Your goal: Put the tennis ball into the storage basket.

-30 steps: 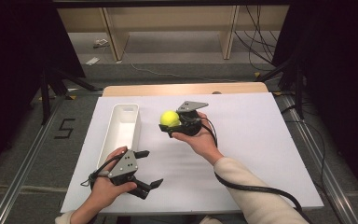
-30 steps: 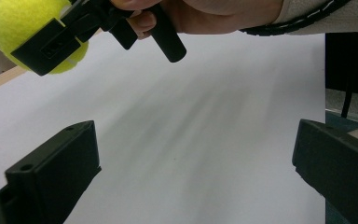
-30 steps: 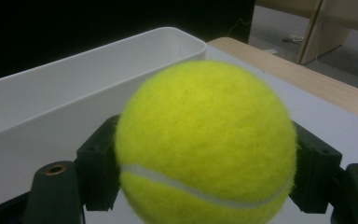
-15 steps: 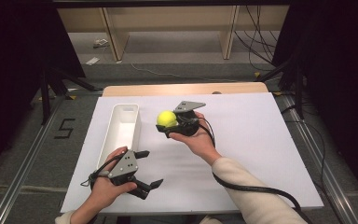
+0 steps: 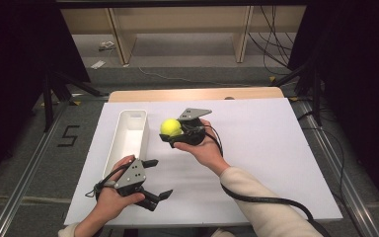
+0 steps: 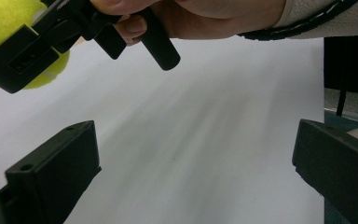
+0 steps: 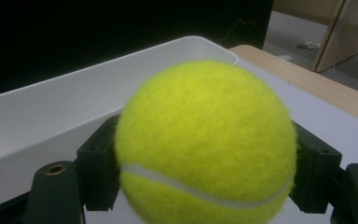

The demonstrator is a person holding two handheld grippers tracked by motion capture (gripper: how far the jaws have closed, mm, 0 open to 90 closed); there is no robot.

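Observation:
A yellow tennis ball [image 5: 170, 127] is held above the white table, just right of a long white bin [image 5: 127, 139]. My right gripper [image 5: 169, 133] is shut on the ball, one black jaw on each side of the tennis ball [image 7: 205, 144]. The bin [image 7: 42, 121] lies right behind it and looks bare inside. My left gripper [image 5: 159, 178] rests near the table's front edge, open, with nothing between its jaws. From the left gripper view [image 6: 191, 182] the ball [image 6: 9, 32] and the person's right hand [image 6: 200, 18] hang above bare tabletop.
The white board [image 5: 276, 148] covers the table, with a wooden strip [image 5: 197, 94] along its far edge. Shelf legs [image 5: 242, 34] and cables [image 5: 271, 39] stand on the floor beyond. A black cable [image 5: 271, 200] trails from the right gripper along the sleeve.
The right gripper has carried the ball slightly left, closer to the bin. The left gripper has stayed where it was.

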